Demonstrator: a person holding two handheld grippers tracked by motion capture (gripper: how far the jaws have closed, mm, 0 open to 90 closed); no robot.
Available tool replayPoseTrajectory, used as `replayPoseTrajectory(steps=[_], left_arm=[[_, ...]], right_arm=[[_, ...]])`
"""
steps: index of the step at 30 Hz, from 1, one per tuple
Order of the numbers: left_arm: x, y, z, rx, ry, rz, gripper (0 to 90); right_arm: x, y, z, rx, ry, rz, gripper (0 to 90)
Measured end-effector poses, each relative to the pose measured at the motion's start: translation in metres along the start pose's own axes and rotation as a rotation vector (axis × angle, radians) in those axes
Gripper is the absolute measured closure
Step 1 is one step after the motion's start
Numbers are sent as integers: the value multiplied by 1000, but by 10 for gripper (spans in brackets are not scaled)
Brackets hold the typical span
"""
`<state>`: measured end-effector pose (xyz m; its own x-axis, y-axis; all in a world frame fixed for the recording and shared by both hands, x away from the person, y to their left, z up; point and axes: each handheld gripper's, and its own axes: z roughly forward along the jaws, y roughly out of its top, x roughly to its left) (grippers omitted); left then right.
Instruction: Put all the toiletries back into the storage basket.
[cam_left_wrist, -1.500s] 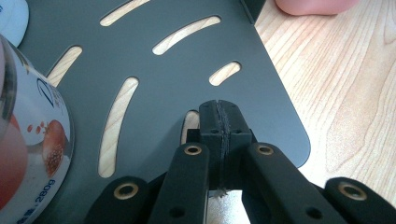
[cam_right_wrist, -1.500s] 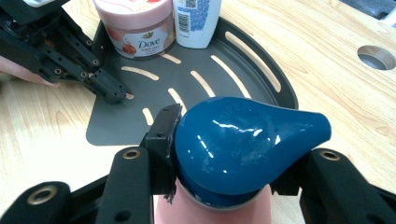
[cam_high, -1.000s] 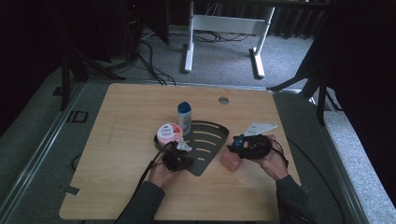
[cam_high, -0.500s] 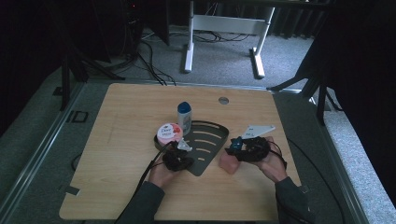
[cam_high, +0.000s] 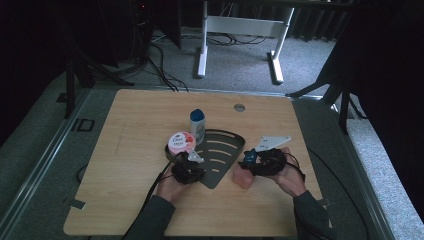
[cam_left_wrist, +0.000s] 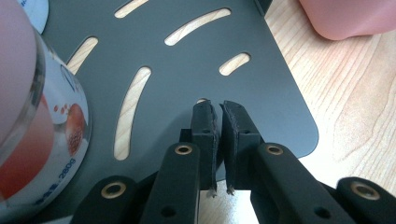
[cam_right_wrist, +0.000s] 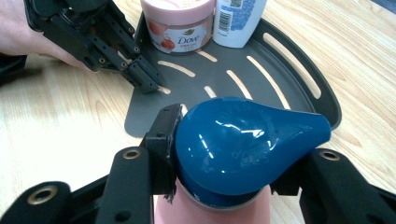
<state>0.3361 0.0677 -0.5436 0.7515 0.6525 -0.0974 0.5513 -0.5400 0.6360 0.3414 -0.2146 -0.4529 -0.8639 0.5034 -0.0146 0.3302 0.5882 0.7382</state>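
1. While the right tool (cam_high: 248, 161) grips the pink bottle (cam_right_wrist: 243, 149) by its neck, just under the blue cap, keep that squeeze firm so the bottle does not slip.
2. Just ahead of this tool lies the black tray (cam_left_wrist: 187, 70). Move the bottle over a bare spot there and set it down flat and straight.
3. Keep away from the jar (cam_right_wrist: 180, 23) and the white bottle (cam_right_wrist: 236, 16) at the far side of the tray, or they may tip.
4. Over the near tray corner, the left tool (cam_left_wrist: 218, 116) has just been opening a little. A thin gap shows, with nothing in it. It could hold the tray from sliding on the desk (cam_high: 135, 125).
5. Hard to see: the cap hides the bottle's bottom, so I cannot tell if it rests on the desk. I also cannot tell if the left tips touch the tray. The room behind is dark.
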Motion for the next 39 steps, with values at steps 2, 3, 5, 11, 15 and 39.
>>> replayPoseTrajectory(steps=[2,3,5,11,15,39], left_arm=[[0,-1,-1,1,2,1,839],[0,-1,-1,0,4,0,839],[1,-2,-2,-3,4,-4,838],[3,-5,-4,-7,9,-12,841],[4,-5,-4,-6,7,-16,841],[4,-8,-5,-15,9,-32,846]], right_arm=[[1,0,1,-3,4,-2,530],[2,1,1,-3,5,-2,530],[3,2,1,-4,12,-5,530],[8,5,3,-3,24,-19,530],[10,7,4,-2,28,-21,530],[28,27,24,-15,85,-64,530]])
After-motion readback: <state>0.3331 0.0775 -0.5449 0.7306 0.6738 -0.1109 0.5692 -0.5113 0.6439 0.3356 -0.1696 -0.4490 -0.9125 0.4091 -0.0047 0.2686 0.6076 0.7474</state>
